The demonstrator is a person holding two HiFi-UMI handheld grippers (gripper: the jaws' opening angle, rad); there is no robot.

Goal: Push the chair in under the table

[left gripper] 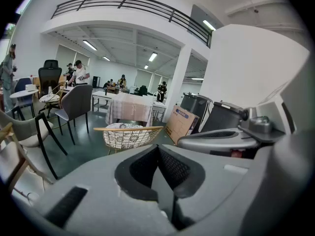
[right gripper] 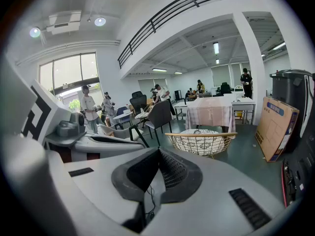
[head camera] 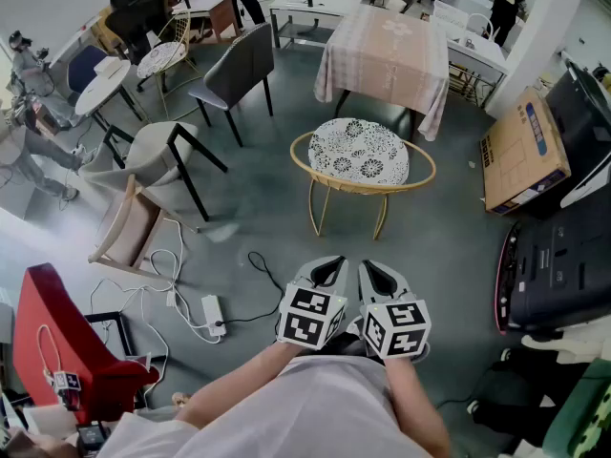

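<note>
The left gripper (head camera: pixel 331 261) and right gripper (head camera: pixel 370 265) are hovering side by side above the grey floor (head camera: pixel 263 208), their fingers (left gripper: pixel 140 168) pressing fully together on nothing. The round gold wire chair with white lace-patterned cushion (head camera: pixel 359 151) is standing ahead, just before the pink-clothed desk (head camera: pixel 387 51), not under it.

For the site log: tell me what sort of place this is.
Probably a large open office or workshop hall: a wire chair, a clothed table and other chairs on bare floor, people at desks behind, a mezzanine railing overhead.
</note>
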